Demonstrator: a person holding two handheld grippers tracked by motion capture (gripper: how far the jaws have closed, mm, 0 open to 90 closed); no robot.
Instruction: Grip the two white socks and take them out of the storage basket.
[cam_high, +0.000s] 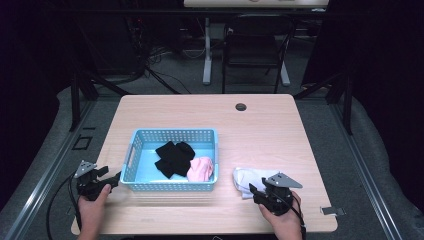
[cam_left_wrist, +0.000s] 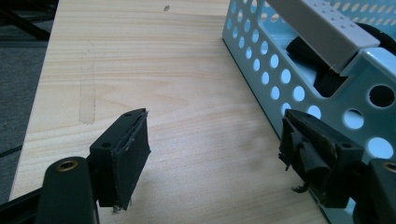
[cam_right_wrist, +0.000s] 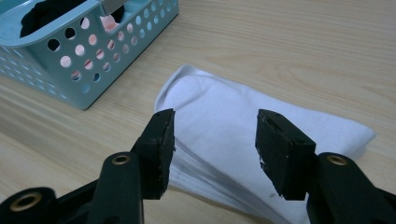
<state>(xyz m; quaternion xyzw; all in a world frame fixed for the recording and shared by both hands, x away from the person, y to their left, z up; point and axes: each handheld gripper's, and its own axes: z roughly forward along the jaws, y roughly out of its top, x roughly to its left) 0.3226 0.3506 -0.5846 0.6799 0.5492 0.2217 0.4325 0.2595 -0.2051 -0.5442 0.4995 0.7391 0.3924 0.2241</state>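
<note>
— What's around the table (cam_high: 260, 125)?

— It's a pale wooden top on a grey floor, with a black chair (cam_high: 256, 45) and a white table leg (cam_high: 207, 50) behind it, well clear of the work. There's a small dark hole (cam_high: 241, 107) near the far edge. Nothing stands between the tongs and the things on the table.

— And the basket?

— A light blue basket with holes (cam_high: 150, 186) sits left of centre. Inside lie some black cloth (cam_high: 172, 157) and a pink piece (cam_high: 201, 169), touching each other; socks perhaps, though it's hard to tell from above.

— Where's the white one?

— A folded white sock (cam_right_wrist: 224, 126) lies flat on the table just right of the basket, apart from it. The right gripper (cam_right_wrist: 215, 149) hangs over its near end, jaws spread wide with the sock between and below them, not pinched.

— The left one?

— The left gripper (cam_left_wrist: 215, 154) is also spread wide, holding nothing, just beside the basket's left end; its right-hand jaw is very near the basket's wall. A hand (cam_high: 92, 207) holds it near the table's front edge.
</note>
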